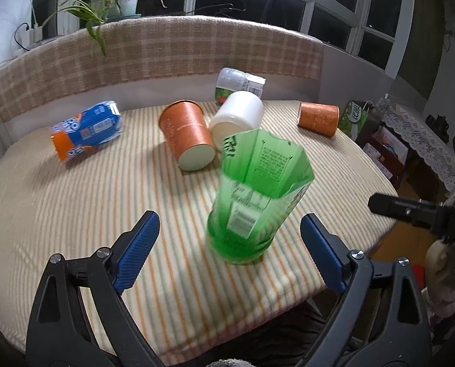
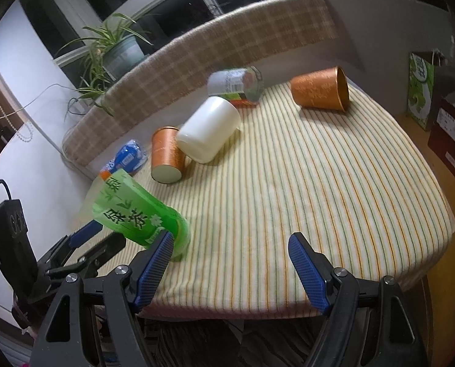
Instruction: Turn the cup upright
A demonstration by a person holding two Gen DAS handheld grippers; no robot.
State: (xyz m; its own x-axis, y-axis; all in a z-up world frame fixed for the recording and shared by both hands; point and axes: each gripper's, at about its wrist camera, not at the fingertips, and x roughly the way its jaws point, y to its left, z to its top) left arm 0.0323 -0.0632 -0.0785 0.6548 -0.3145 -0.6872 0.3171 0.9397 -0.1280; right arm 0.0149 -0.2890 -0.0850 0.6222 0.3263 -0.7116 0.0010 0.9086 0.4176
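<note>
Near the striped table (image 1: 74, 214) edge, translucent green plastic cup (image 1: 252, 195) standing mouth-up between left gripper (image 1: 230, 232) fingers, spread and released; right gripper (image 2: 230, 263) likewise spread, empty.

Left gripper (image 1: 230, 234): jaws spread wide, blue-padded fingers (image 1: 138, 250) splayed to either side, nothing between the pads. Right gripper (image 2: 231, 258): jaws likewise wide apart, blue pads (image 2: 307, 270) bare, gripping nothing. In the right wrist view the left gripper sits low at far left, just beside the right one
</note>
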